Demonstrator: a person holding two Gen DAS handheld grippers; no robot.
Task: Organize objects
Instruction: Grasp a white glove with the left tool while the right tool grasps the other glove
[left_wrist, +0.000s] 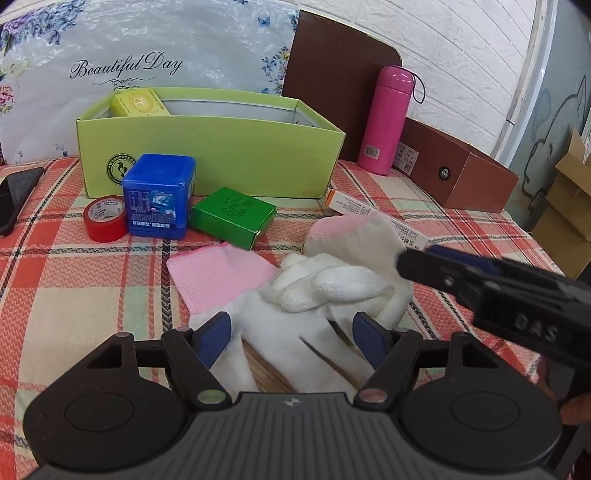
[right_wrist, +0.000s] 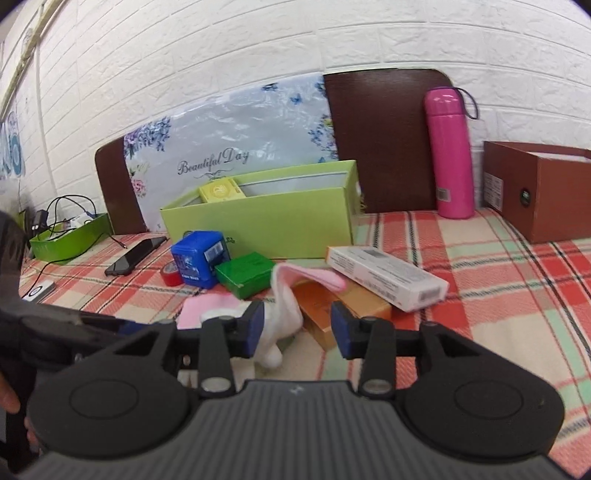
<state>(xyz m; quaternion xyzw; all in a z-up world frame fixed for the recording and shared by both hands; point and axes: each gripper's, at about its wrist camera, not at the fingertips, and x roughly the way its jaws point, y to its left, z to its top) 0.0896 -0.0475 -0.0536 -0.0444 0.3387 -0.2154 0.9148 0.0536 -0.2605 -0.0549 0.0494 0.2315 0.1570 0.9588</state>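
Two white gloves with pink cuffs lie crumpled together on the plaid cloth. The nearer glove lies flat between the blue pads of my left gripper, which stands open around it. The second glove rests behind it, and my right gripper reaches in from the right and touches its edge. In the right wrist view this glove hangs beside the left pad of the right gripper. A clear gap shows to the other pad, so that gripper is open.
An open light-green box holds a yellow carton. In front stand a blue cube box, red tape and a green carton. A white long box lies on an orange box. Pink bottle, brown box, phone.
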